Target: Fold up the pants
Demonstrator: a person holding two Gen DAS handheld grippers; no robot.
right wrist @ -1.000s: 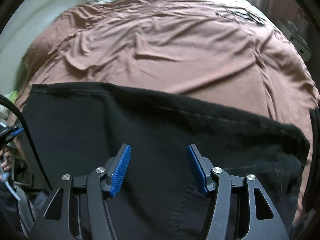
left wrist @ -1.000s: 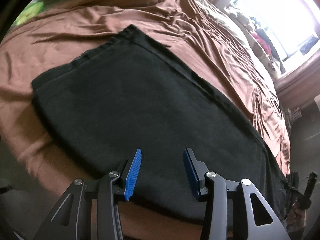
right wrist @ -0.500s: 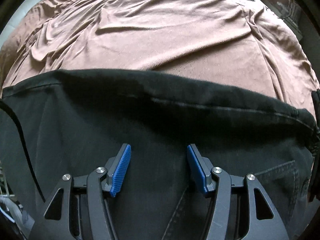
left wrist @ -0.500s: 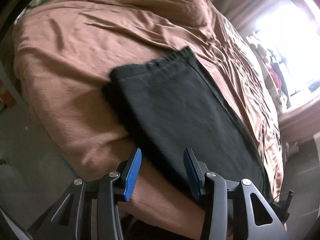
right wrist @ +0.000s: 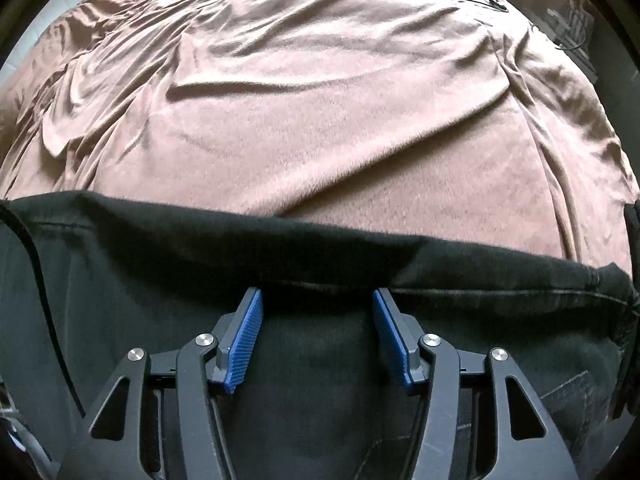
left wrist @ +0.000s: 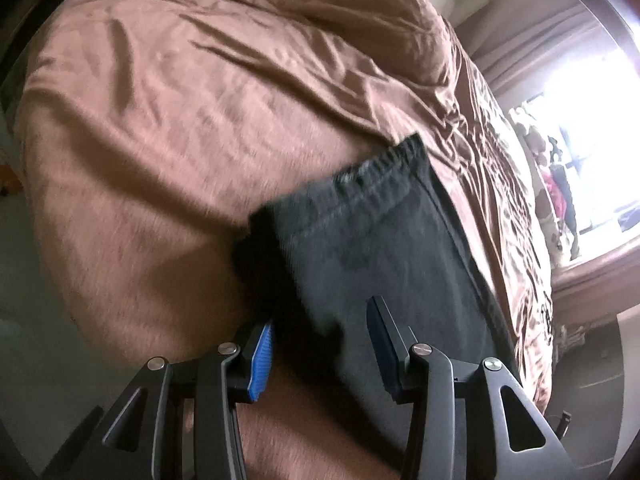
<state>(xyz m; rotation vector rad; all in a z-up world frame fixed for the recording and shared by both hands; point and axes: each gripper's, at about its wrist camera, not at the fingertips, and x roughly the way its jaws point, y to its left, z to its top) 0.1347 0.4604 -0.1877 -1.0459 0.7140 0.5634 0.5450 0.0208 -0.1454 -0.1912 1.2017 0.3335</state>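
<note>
Black folded cotton pants [left wrist: 384,248] on brown bed cover [left wrist: 180,128]: long axis left-right, hem end beneath left hand-held gripper [left wrist: 320,338], spread, empty; right hand-held gripper [right wrist: 318,332] spread over waist end.

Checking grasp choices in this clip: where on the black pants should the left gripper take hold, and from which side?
Probably the hem end of the pants, at the near corner by the bed's edge. The cloth lies flat on the brown blanket, so only its edges offer a lip. The left gripper, fingers open, already straddles that side edge; coming down from above and pinching there suits a lengthwise fold.
</note>
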